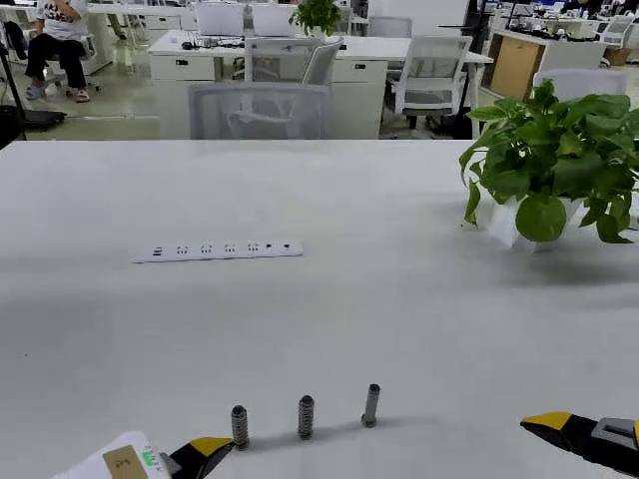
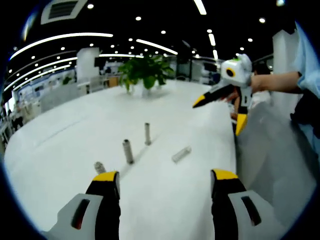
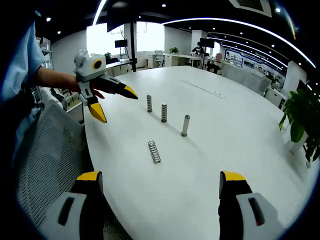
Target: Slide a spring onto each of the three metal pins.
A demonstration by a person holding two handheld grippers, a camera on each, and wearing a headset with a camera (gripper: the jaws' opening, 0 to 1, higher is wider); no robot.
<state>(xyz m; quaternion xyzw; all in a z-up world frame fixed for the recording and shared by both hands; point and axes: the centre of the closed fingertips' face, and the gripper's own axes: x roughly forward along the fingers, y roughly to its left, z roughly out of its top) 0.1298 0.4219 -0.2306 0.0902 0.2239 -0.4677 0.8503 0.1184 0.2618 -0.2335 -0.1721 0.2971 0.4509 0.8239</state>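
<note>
Both tools are off the work right now. Your left gripper is spread wide, its yellow-tipped jaws well apart with nothing between them. It is held to the left of the bare pin and on your side of it. Your right gripper is just as wide and also carries nothing, held out to the right of the bare pin and well apart from it.

Now the bare pin itself: it stands upright on the white table, a plain metal shaft. Just to its left stands the second pin, wrapped in a spring. Left again of that is the third pin, likewise wearing one. All three run in a short row, evenly spaced, none touching.

The loose spring lies flat on its side on your side of the bare pin, near it but apart, touching neither gripper.

Beyond the bare pin and off to its left, well apart, a white power strip lies flat. Beyond the bare pin to the right, a leafy potted plant stands well apart.
</note>
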